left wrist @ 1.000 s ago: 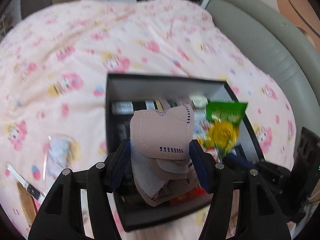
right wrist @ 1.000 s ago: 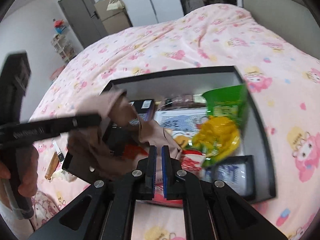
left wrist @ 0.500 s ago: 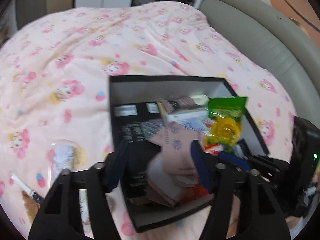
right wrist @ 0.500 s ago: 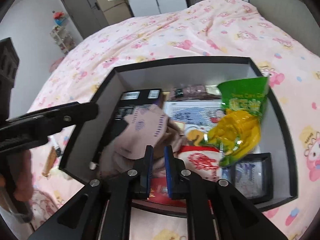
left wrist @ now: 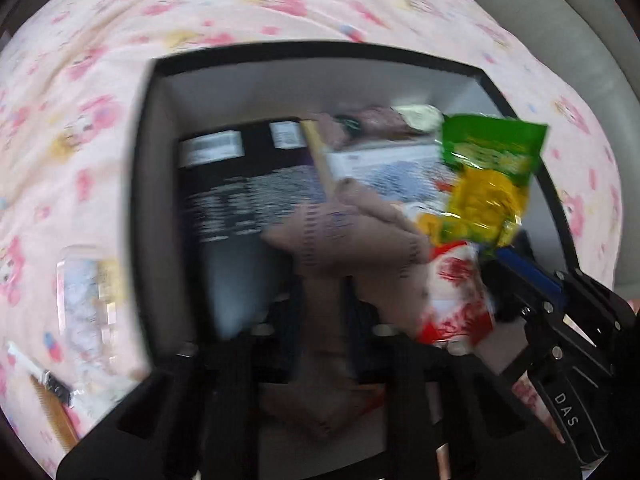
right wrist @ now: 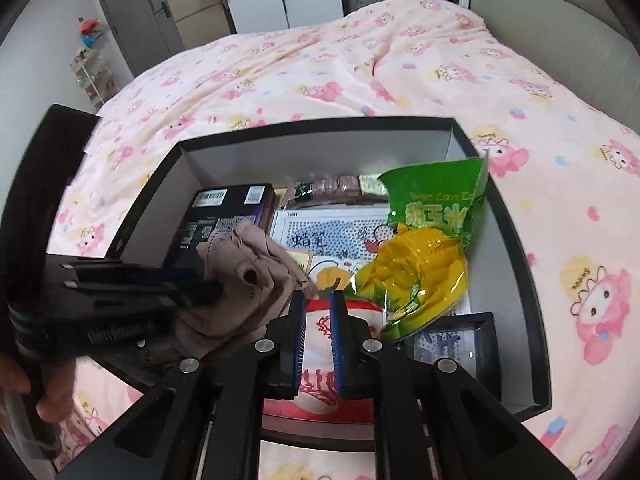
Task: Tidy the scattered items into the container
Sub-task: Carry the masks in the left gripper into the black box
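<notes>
A black box (right wrist: 516,236) with grey inner walls sits on the pink bed and holds several items. My left gripper (left wrist: 322,308) is shut on a bundle of beige cloth (left wrist: 348,240) and holds it low inside the box; the same cloth (right wrist: 244,276) shows at the left of the right wrist view, with the left gripper (right wrist: 200,280) reaching in from the left. My right gripper (right wrist: 319,312) hovers over a red and white packet (right wrist: 320,332), its jaws a narrow gap apart and empty. A green and yellow corn snack bag (right wrist: 428,248) lies at the box's right.
In the box lie a black carton (right wrist: 224,216), a white printed card (right wrist: 332,236) and a small black frame (right wrist: 452,348). On the bedcover left of the box lie a clear plastic packet (left wrist: 86,296) and a wooden comb (left wrist: 52,408). A grey headboard (right wrist: 560,28) borders the bed.
My left gripper dropped lower into the box and closed back onto the beige cloth, after standing open half a second ago. My right gripper's jaws parted slightly.
</notes>
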A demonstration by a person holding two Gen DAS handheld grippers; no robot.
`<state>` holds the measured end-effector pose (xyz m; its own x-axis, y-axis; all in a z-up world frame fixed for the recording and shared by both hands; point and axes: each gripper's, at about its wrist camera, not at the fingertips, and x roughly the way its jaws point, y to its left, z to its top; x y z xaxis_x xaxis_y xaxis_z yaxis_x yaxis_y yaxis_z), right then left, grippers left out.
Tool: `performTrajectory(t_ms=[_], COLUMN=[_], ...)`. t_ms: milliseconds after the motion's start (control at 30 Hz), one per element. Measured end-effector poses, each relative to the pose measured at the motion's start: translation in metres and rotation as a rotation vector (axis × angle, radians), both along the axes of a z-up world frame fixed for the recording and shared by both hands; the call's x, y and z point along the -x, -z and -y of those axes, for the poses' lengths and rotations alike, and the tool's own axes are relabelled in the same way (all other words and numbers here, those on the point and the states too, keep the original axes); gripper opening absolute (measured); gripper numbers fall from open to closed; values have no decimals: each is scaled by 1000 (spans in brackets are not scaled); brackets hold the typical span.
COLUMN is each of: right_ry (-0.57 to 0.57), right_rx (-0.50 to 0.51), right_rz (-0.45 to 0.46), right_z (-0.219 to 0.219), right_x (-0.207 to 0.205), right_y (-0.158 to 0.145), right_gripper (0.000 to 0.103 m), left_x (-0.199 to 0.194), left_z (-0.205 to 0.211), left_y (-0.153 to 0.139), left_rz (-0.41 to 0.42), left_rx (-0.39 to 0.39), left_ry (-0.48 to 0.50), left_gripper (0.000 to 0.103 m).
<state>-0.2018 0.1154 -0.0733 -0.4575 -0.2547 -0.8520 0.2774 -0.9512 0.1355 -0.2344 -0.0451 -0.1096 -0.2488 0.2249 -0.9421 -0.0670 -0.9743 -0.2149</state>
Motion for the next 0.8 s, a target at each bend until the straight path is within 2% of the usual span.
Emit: performTrajectory(t_ms=[33, 167, 300, 400, 500, 633, 733, 800], right_ry=[-9, -57, -121, -174, -184, -146, -99, -66], right_rx=[4, 22, 89, 172, 185, 115, 50, 37], right_rz=[13, 82, 187, 225, 218, 153, 102, 87], right_z=[3, 20, 39, 52, 54, 34, 12, 0], right_x=[1, 5, 13, 11, 3, -11, -14, -10], right_y=[1, 13, 28, 31, 28, 13, -1, -6], right_gripper=[11, 22, 22, 22, 22, 22, 22, 23], left_x=[-3, -11, -7, -5, -4, -4, -6, -5], left_z=[3, 10, 20, 25, 23, 16, 5, -1], left_y=[-7, -26, -29, -26, -22, -20, -20, -15], left_rz=[-27, -107, -129, -114, -93, -78, -59, -24], left_rx=[-9, -88, -148, -208, -319, -419, -442, -399], left_ry=[-10, -25, -34, -17, 35, 92, 149, 142], left_gripper=[12, 23, 29, 30, 31, 31, 31, 31])
